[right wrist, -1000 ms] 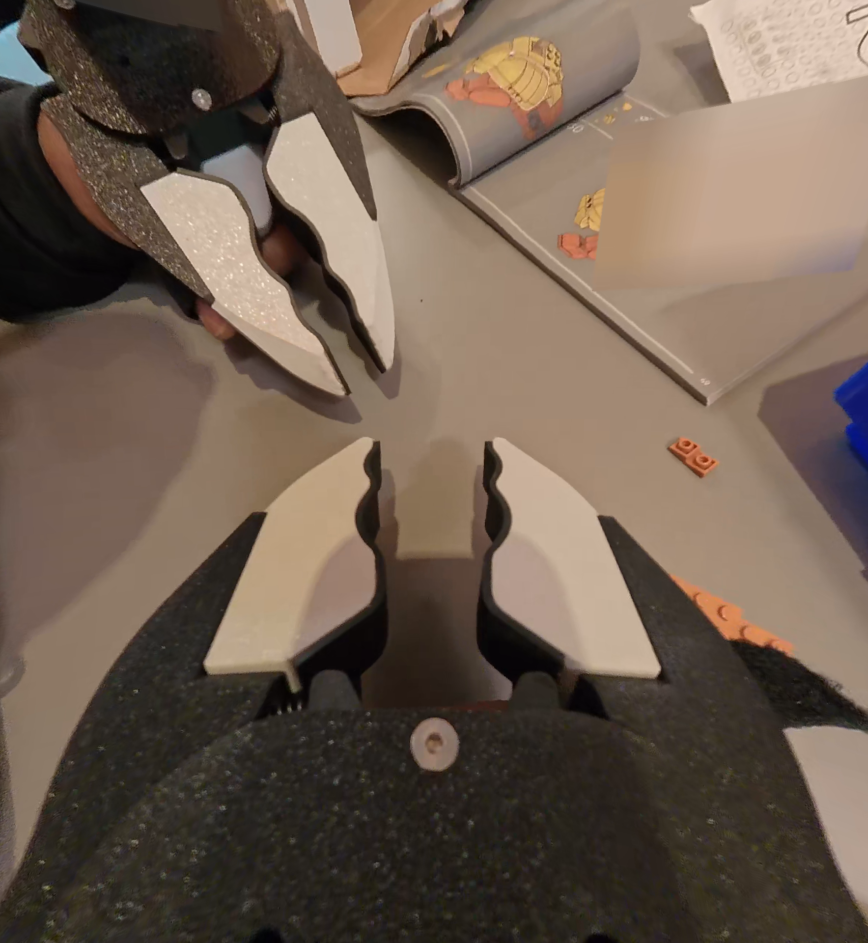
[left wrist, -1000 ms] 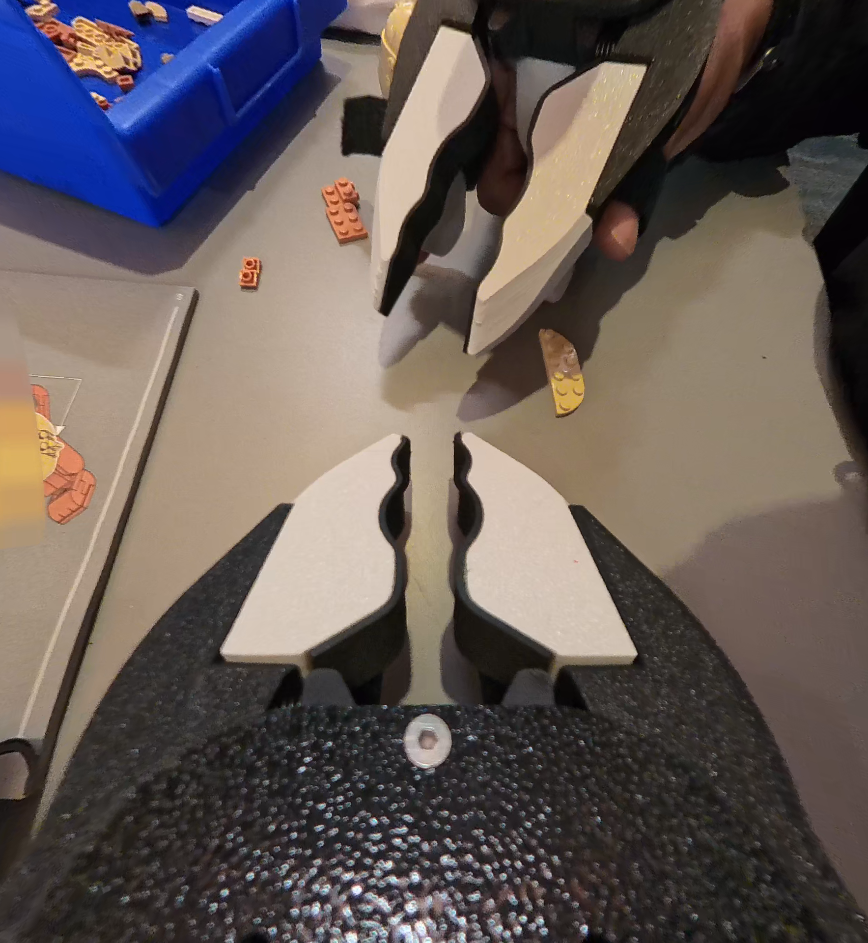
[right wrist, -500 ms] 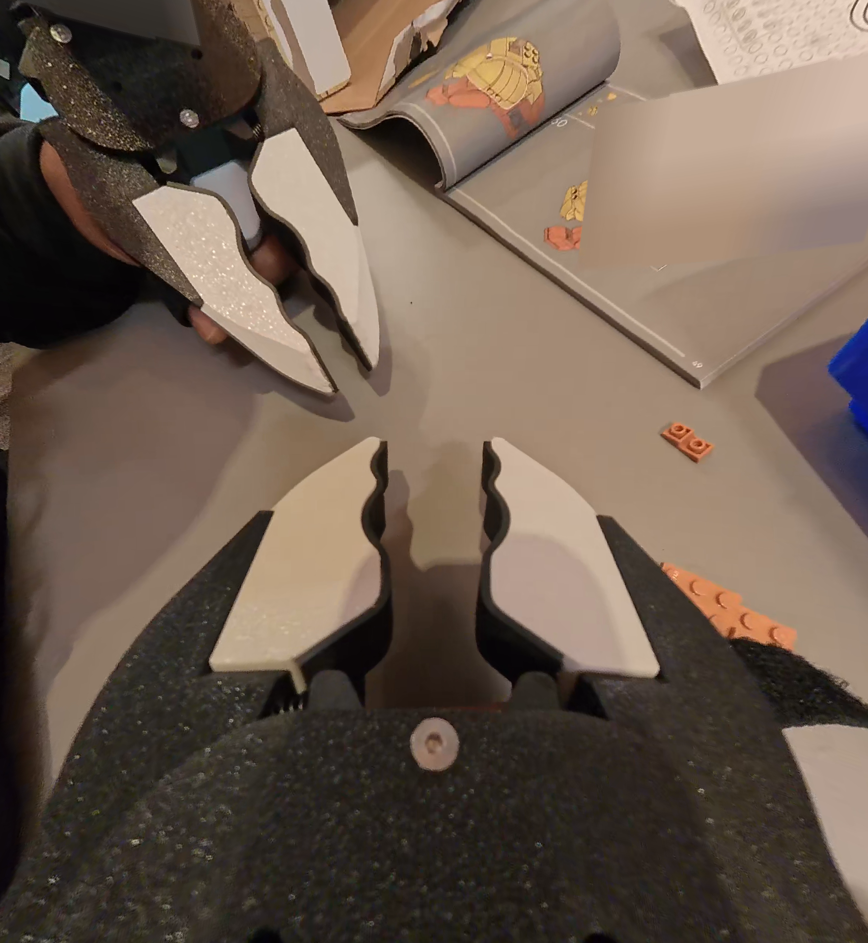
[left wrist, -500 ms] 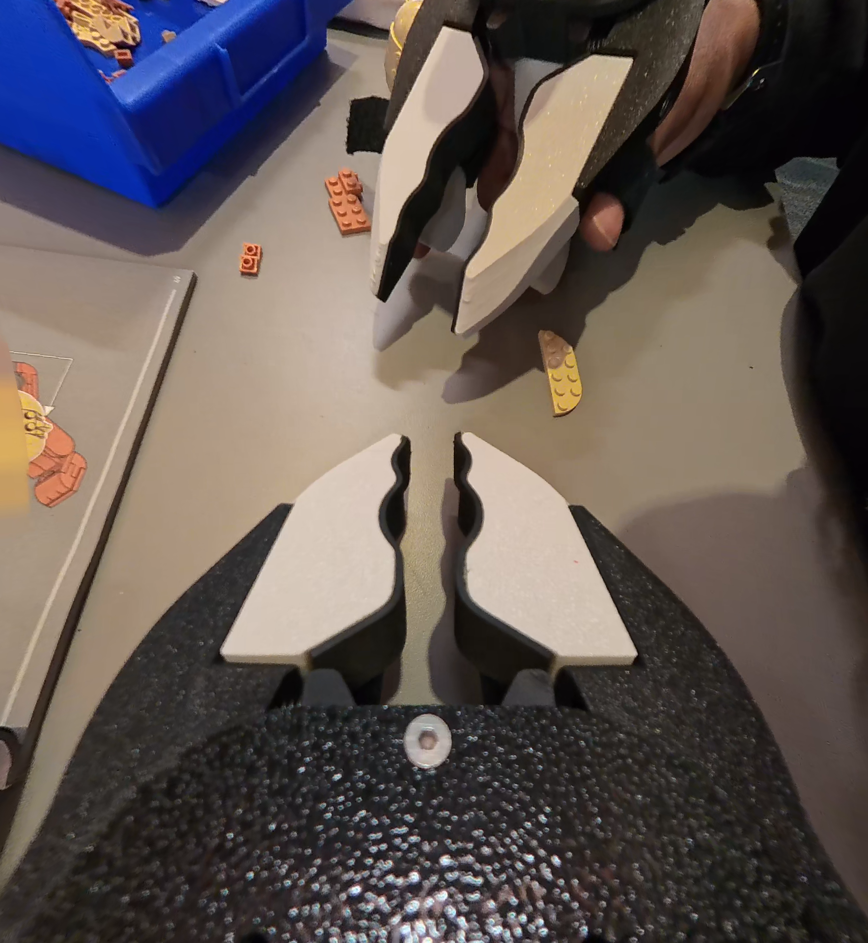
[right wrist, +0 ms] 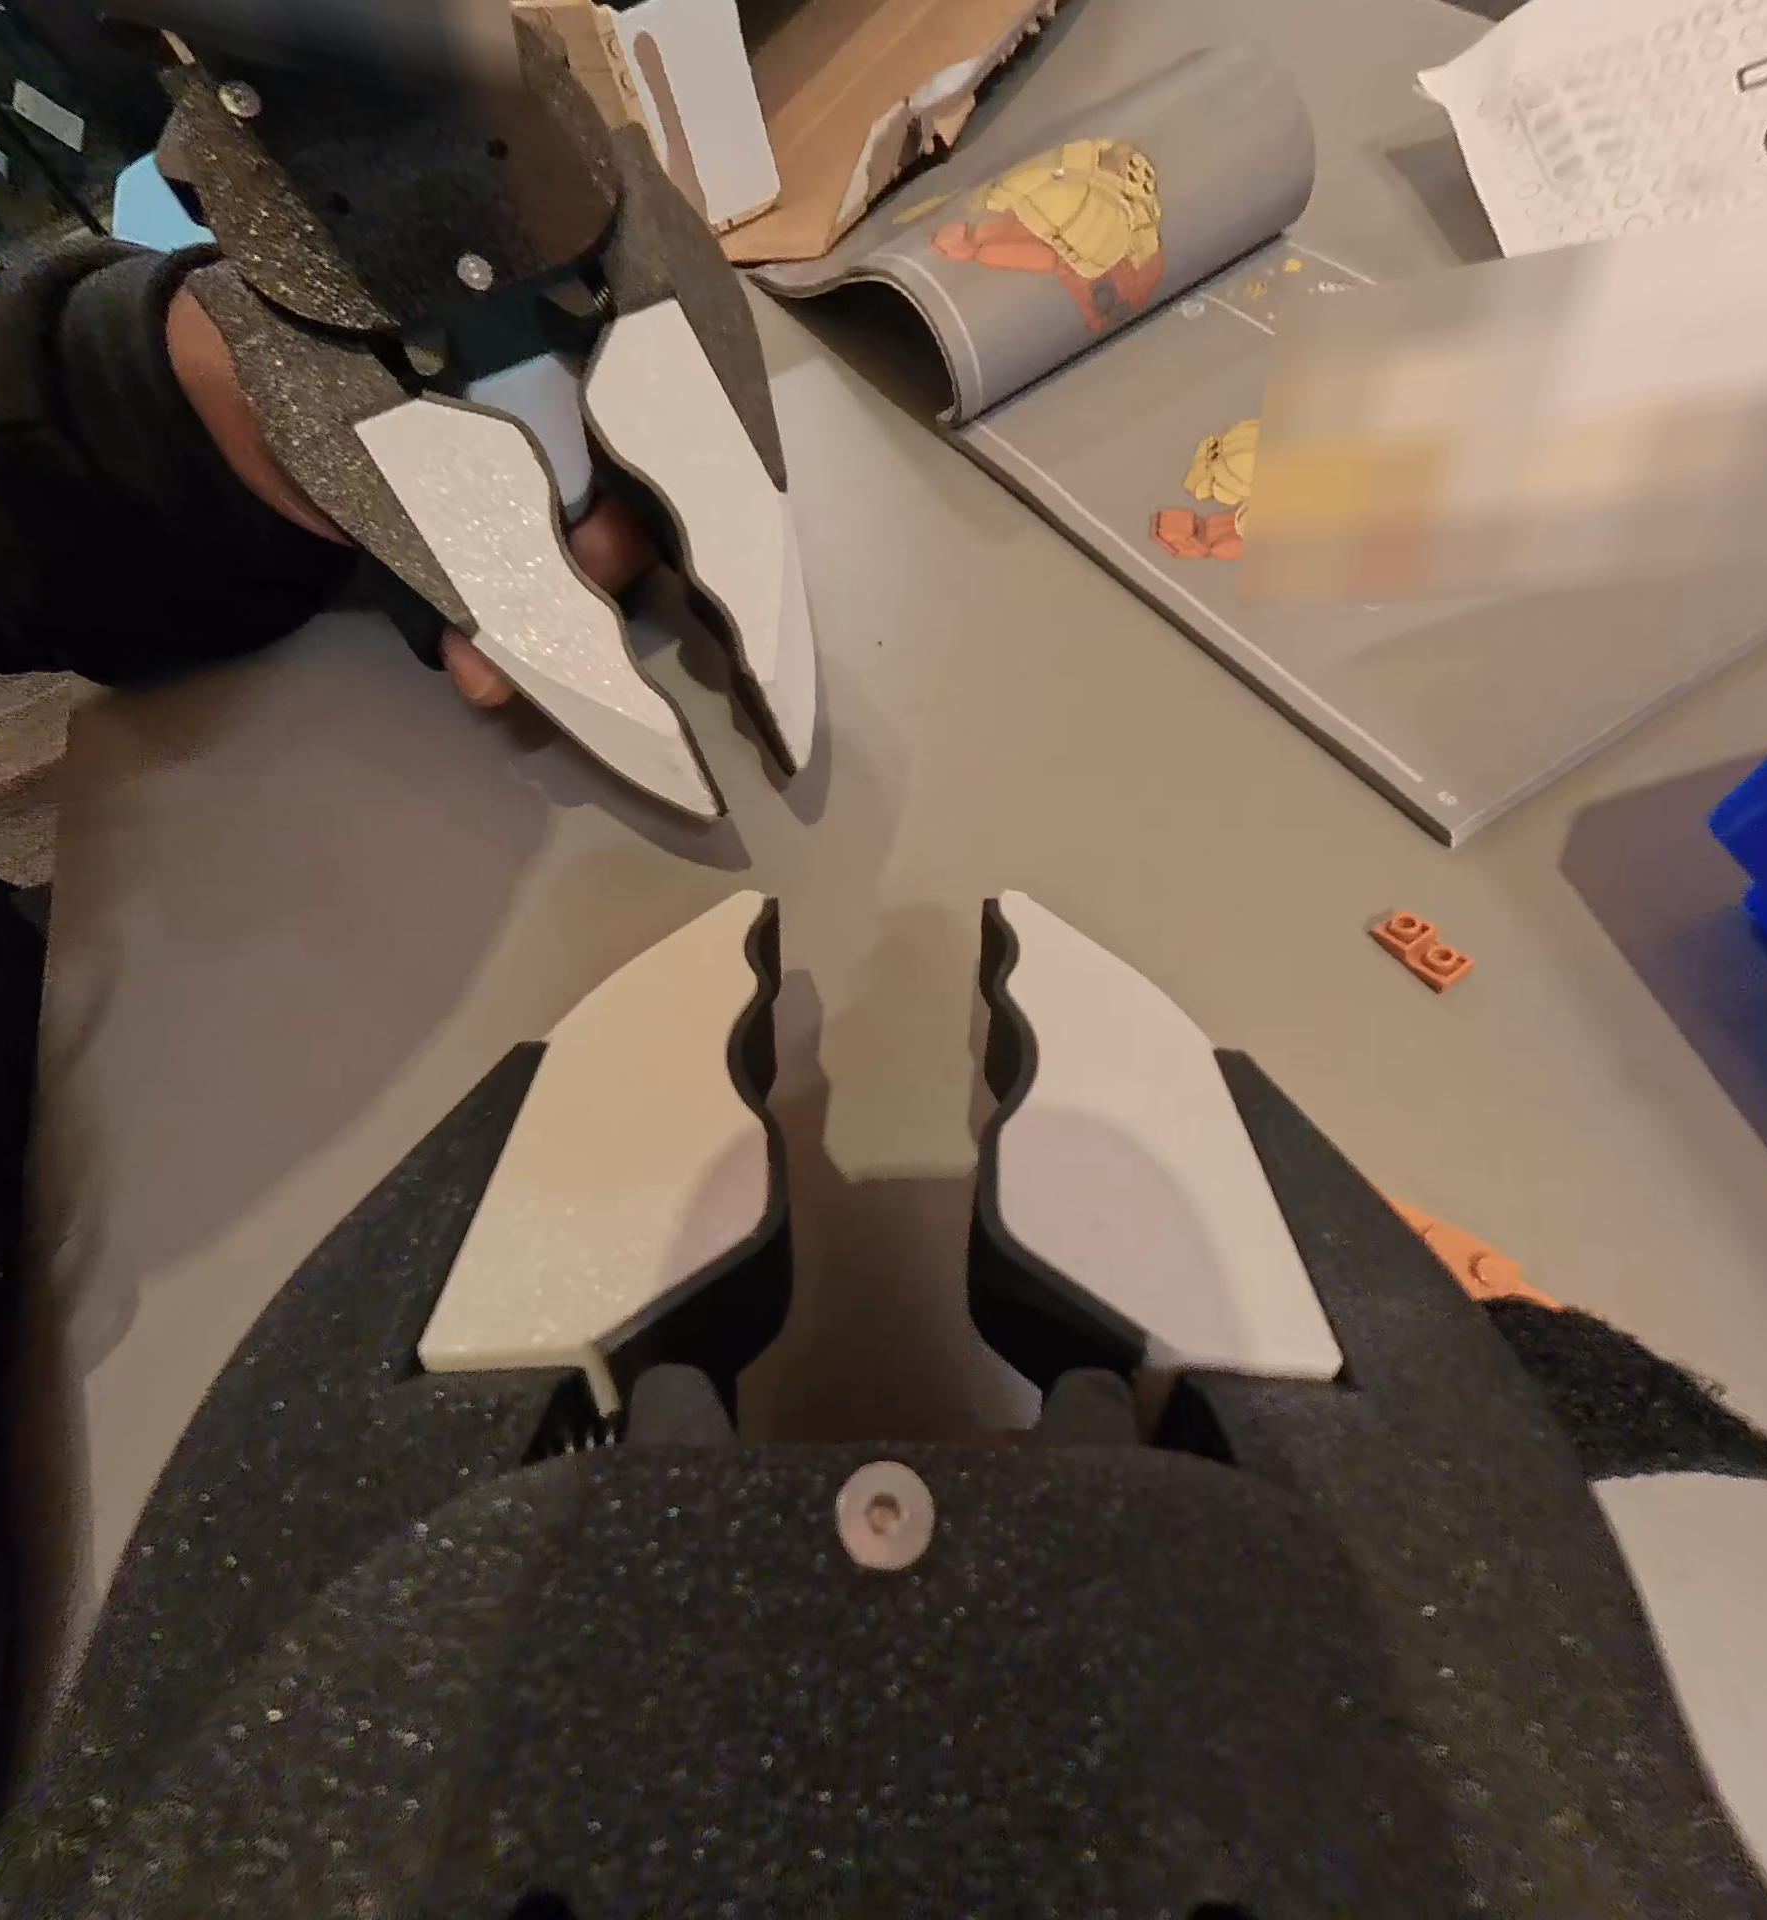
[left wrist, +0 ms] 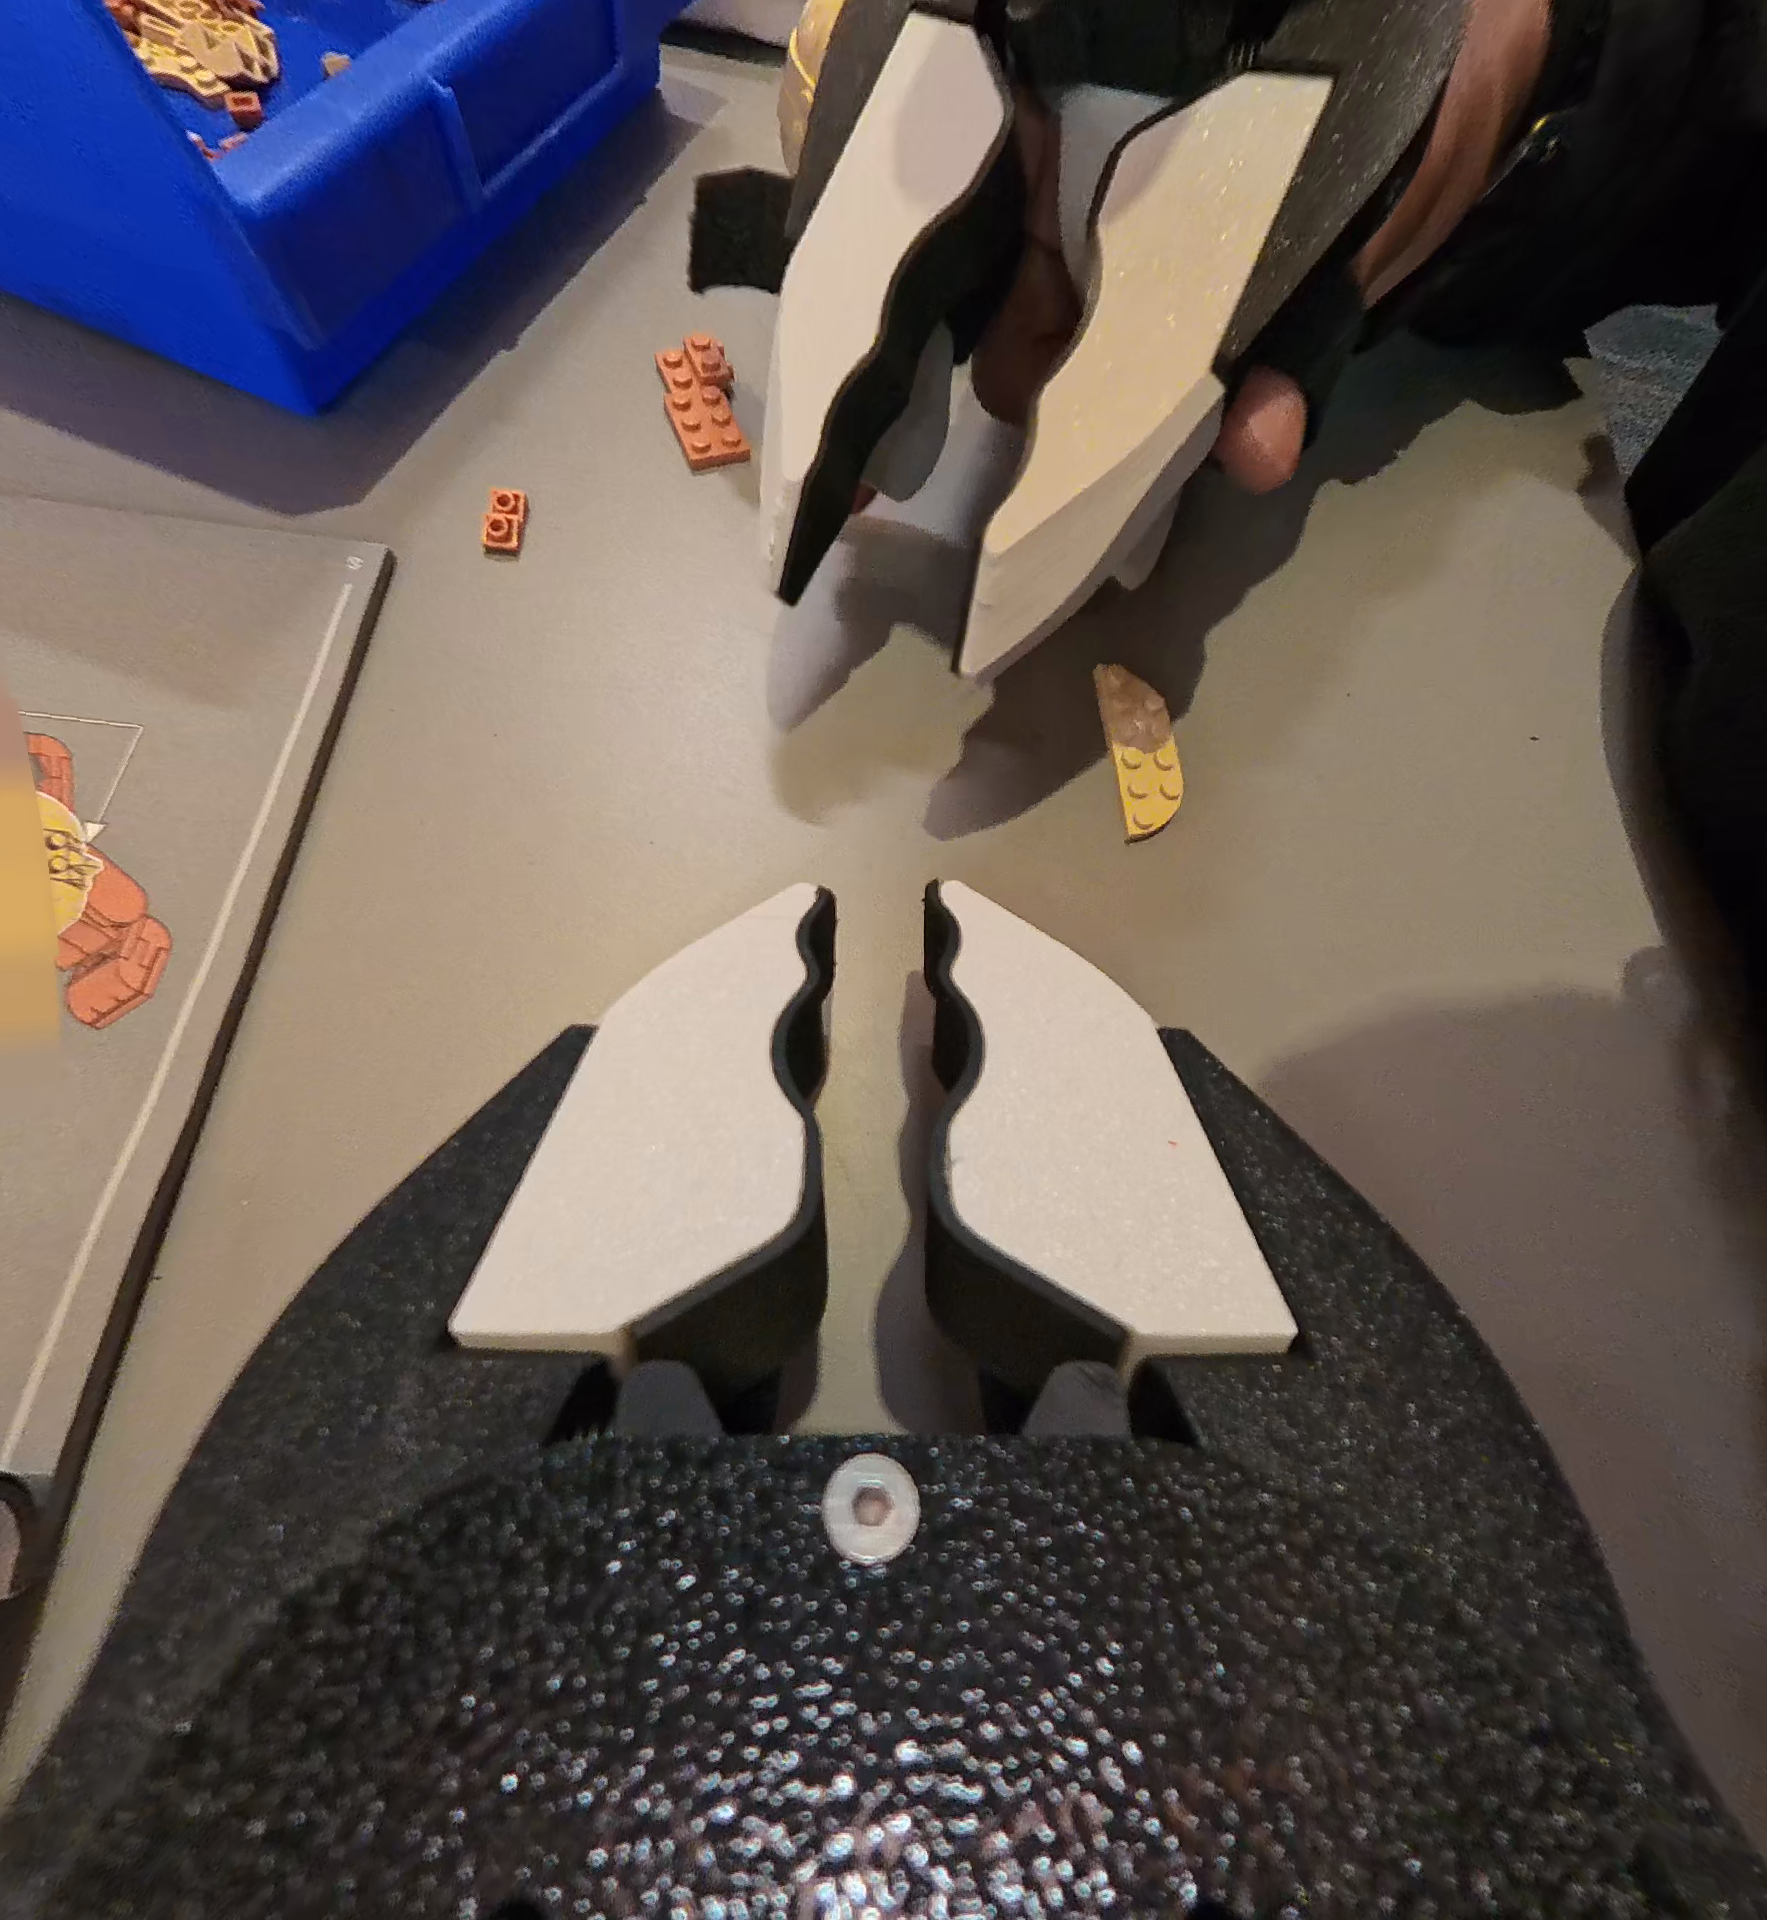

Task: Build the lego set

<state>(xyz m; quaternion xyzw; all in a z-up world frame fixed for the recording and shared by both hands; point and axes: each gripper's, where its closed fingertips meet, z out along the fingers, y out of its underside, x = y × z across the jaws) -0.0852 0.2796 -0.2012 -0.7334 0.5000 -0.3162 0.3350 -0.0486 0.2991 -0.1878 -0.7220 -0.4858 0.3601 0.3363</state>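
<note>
A flat yellow curved lego plate (left wrist: 1145, 764) lies on the grey desk (left wrist: 567, 810), unmoved. Left gripper (left wrist: 879, 896) and right gripper (right wrist: 881, 906) fingers stay apart, empty.

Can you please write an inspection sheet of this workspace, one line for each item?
Surface: grey table, flat, bare between the grippers.
Job's things: yellow curved plate near the right gripper's fingers; small orange plate; orange plate stack; blue bin holding loose pieces; open instruction booklet.
Clutter: torn cardboard, printed paper sheet.
Grippers: left gripper open, empty; right gripper open, empty.
Cables: nothing seen.
Surroundings: dark sleeve, otherwise dim.
</note>
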